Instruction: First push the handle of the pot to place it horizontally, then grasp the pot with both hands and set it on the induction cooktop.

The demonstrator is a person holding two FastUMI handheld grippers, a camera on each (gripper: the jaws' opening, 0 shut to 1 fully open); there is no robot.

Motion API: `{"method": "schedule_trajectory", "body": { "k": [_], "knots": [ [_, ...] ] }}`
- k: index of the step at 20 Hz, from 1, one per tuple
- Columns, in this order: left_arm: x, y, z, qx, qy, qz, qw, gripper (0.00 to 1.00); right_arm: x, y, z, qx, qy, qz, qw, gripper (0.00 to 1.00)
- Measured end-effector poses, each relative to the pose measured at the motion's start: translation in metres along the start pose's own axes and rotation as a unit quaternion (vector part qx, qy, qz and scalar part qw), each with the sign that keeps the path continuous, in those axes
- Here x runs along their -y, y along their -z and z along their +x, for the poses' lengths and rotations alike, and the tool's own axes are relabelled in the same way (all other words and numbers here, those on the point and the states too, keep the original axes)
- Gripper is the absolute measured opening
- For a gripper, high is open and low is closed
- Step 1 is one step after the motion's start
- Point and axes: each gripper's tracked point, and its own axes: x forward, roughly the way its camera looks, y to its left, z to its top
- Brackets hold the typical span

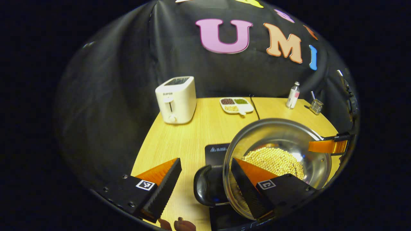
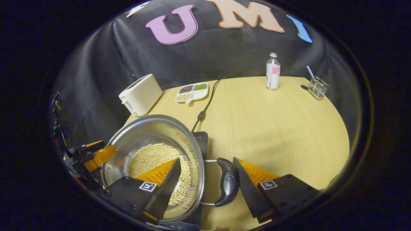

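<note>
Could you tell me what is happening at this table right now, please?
A person is handling a shiny steel pot of pale beans with two hand-held claws. The left claw straddles one black side handle, and the right claw straddles the other black handle; both look open rather than clamped. The pot sits over the black induction cooktop on the wooden table, so placement looks nearly done.

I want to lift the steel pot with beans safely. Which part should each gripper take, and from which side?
Take the pot by its two dark side handles, one gripper from each side, fingers straddling handle and rim. The wall is round, smooth and shiny, so likely slippery, while the handles stick out level. The left gripper and right gripper already sit open this way.
</note>
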Motion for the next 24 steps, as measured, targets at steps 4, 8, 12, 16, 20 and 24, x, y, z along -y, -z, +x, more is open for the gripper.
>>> {"method": "schedule_trajectory", "body": {
  "k": [4, 8, 12, 16, 20, 24],
  "knots": [
    [0.009, -0.056, -0.012, 0.080, -0.003, 0.028, 0.996, 0.99, -0.004, -0.038, -0.017, 0.061, -0.011, -0.016, 0.998, 1.00],
    [0.023, -0.119, -0.045, 0.165, -0.004, 0.026, 0.986, 0.99, -0.009, -0.087, -0.057, 0.122, -0.031, -0.015, 0.992, 1.00],
    [0.083, -0.177, -0.100, 0.252, 0.057, -0.002, 0.966, 0.96, 0.016, -0.132, -0.116, 0.199, -0.026, -0.042, 0.979, 0.99],
    [0.148, -0.200, -0.150, 0.304, 0.088, -0.041, 0.948, 0.96, 0.055, -0.154, -0.169, 0.259, -0.015, -0.052, 0.964, 0.94],
    [0.201, -0.191, -0.173, 0.305, 0.072, -0.054, 0.948, 0.96, 0.097, -0.156, -0.208, 0.285, -0.025, -0.072, 0.955, 0.94],
    [0.253, -0.179, -0.188, 0.300, 0.050, -0.063, 0.950, 0.96, 0.129, -0.155, -0.238, 0.311, -0.046, -0.102, 0.944, 0.94]
  ]
}}
